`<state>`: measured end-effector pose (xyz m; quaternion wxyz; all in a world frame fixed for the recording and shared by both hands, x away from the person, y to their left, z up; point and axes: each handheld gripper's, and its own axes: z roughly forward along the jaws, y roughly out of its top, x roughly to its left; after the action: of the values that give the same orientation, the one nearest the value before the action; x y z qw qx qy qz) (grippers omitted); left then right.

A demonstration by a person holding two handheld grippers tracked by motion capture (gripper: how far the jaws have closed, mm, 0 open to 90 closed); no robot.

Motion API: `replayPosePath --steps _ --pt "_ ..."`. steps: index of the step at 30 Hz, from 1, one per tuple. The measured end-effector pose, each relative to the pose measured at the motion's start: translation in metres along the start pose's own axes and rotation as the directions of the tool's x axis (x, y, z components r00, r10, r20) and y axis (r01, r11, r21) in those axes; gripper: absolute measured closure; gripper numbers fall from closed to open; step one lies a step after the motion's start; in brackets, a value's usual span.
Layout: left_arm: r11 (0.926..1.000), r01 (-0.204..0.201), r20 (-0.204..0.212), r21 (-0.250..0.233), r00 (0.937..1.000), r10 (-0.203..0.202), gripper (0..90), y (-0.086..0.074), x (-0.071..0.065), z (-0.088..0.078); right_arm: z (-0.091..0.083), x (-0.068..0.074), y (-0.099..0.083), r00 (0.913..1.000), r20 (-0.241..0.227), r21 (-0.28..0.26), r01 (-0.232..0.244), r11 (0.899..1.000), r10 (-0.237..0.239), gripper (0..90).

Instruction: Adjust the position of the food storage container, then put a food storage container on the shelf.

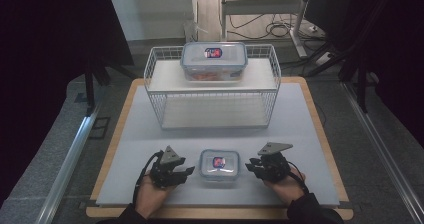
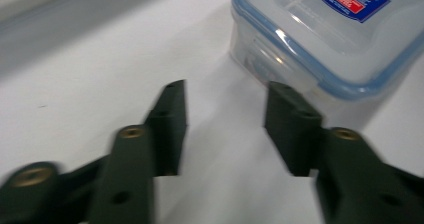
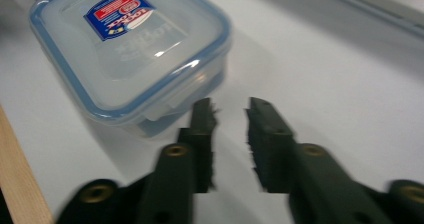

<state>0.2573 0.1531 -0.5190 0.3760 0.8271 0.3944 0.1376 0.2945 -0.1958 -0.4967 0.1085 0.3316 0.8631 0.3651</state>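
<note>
Both tongs, left point(image 1: 189, 171) and right point(image 1: 250, 166), gape empty beside the small container point(image 1: 219, 167).

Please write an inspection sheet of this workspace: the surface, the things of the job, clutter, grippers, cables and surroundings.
Surface: white mat on a wooden table, bare between the things.
Job's things: small lidded container with a blue-rimmed lid and red label, near the front edge, between the two grippers, lid closed.
Clutter: white wire rack at the back; a larger lidded container stands on its upper shelf.
Grippers: left gripper and right gripper flank the small container, jaws open, nothing between them, not touching it.
Cables: black cable trails from the left gripper; loose cables on the floor behind.
Surroundings: dark curtains at both sides, metal frame leg behind.
</note>
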Motion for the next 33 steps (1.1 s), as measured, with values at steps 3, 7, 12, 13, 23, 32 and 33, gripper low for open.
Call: replayPosePath --steps 3,7,12,13,23,32,33 --pt "0.9996 -0.019 -0.008 0.021 0.9998 0.019 33.8 -0.006 0.002 -0.004 -0.004 -0.003 -0.001 0.9999 0.015 -0.014 0.009 1.0 -0.009 54.4" --pt "0.9999 -0.001 -0.008 0.014 1.0 0.001 26.0 -0.011 0.004 -0.008 -0.008 -0.002 -0.004 0.9991 0.035 -0.031 0.023 0.999 -0.022 39.7" --pt "0.999 0.023 -0.006 -0.037 0.9997 -0.023 17.6 -0.014 0.006 -0.015 -0.011 -0.003 -0.009 0.9989 0.04 -0.041 0.026 0.999 -0.025 26.5" --pt "0.9988 0.026 -0.005 -0.042 0.9996 -0.026 15.4 -0.015 0.006 -0.016 -0.012 -0.003 -0.01 0.9989 0.041 -0.049 0.025 0.998 -0.023 23.4" --pt "0.9984 0.039 -0.005 -0.042 0.9992 -0.04 8.6 -0.017 0.007 -0.015 -0.012 -0.008 -0.016 0.9994 0.035 -0.051 0.002 0.999 0.0 11.0" --pt "0.9984 0.01 0.022 -0.056 0.9997 -0.008 2.4 -0.017 0.007 -0.01 -0.008 -0.008 -0.016 0.9996 0.026 -0.038 -0.002 0.999 0.003 3.6" --pt "0.9985 0.001 0.021 -0.055 0.9998 0.0 1.8 -0.017 0.006 -0.009 -0.007 -0.008 -0.016 0.9997 0.024 -0.032 -0.001 1.0 0.002 2.8"
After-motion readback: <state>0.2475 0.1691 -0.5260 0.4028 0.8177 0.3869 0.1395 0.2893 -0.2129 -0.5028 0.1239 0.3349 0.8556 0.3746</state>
